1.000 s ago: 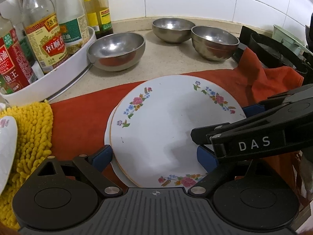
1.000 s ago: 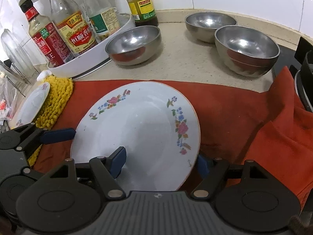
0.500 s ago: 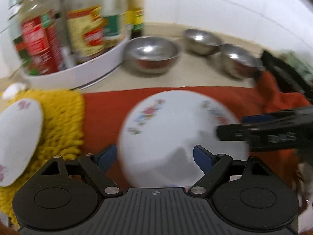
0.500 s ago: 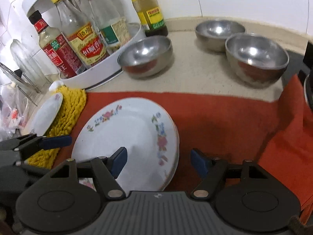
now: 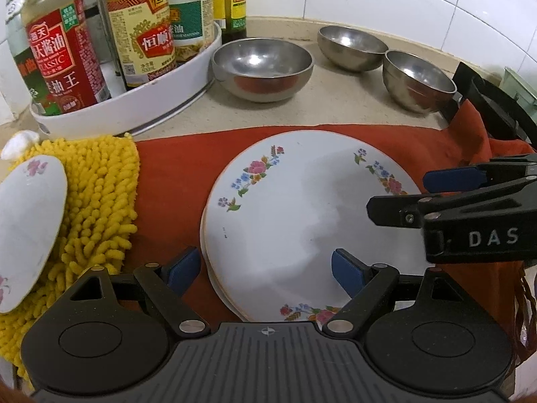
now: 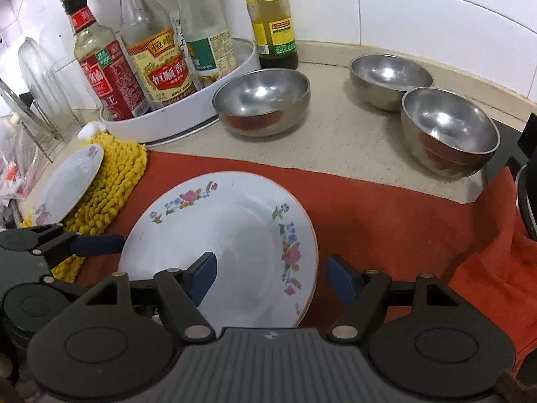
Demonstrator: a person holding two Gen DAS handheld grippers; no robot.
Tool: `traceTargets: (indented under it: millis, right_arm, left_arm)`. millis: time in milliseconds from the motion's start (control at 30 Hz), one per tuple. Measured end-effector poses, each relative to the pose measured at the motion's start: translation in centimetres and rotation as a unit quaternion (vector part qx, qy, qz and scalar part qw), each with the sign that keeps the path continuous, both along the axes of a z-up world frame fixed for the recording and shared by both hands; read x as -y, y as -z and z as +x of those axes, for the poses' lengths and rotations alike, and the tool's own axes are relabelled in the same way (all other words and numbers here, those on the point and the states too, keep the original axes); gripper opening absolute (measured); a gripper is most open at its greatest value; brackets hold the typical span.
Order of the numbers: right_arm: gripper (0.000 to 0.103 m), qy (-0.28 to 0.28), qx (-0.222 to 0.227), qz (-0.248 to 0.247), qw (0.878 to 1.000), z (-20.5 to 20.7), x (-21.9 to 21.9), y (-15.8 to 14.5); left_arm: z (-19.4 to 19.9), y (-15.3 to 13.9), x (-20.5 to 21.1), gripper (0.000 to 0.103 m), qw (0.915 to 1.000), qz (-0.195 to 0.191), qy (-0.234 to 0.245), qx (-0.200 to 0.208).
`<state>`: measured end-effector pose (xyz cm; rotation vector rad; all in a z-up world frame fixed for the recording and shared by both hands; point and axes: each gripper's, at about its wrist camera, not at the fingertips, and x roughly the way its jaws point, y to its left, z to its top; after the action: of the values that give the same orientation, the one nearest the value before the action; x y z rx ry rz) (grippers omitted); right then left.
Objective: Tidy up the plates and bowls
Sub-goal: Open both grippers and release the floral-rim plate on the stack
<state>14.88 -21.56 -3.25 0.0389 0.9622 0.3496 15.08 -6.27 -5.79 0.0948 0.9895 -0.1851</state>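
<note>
Both grippers hold nothing. The left gripper hovers over the near edge of the stacked flowered plates, its blue-padded fingers spread wide: one sits outside the stack's left rim, the other above the plate face. The right gripper stands likewise with fingers apart, the left one over the plate face and the right one beyond the stack's right rim, over the cloth. No contact with the plates can be confirmed from either view.

The stack lies flat on the red cloth, which covers the near part of the tabletop. At least two rims show at the stack's left edge, slightly offset.

A further flowered plate rests tilted on the yellow chenille mat at the far left, well apart from the stack.

Three steel bowls stand upright on the bare tabletop beyond the cloth: the left bowl just beside the white bottle tray, the far bowl near the tiled wall, and the right bowl just beside it; whether these two touch cannot be told. Sauce bottles stand in the tray.
</note>
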Motion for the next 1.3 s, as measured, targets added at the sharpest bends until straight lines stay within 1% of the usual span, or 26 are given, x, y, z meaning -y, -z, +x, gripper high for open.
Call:
traceTargets:
  millis: [167,567,1033,1300]
  right_arm:
    - [0.068,0.003,-0.007,0.001,1.0,-0.1,0.0,0.3]
    - [0.068,0.002,-0.007,0.0,1.0,0.0,-0.1,0.4]
    - [0.069,0.004,0.005,-0.007,1.0,0.2,0.1,-0.3]
    - [0.069,-0.004,0.013,-0.01,1.0,0.6,-0.4,-0.8]
  left_arm:
    - [0.0,0.1,0.3,0.09,1.0,0.006,0.007,-0.003]
    - [0.1,0.1,0.4,0.09,0.9999,0.012,0.009,-0.005]
    - [0.1,-0.1,0.5,0.09,0.9998,0.02,0.005,-0.001]
    - [0.3,-0.4,0.1,0.091,0.9997,0.023,-0.003,0.003]
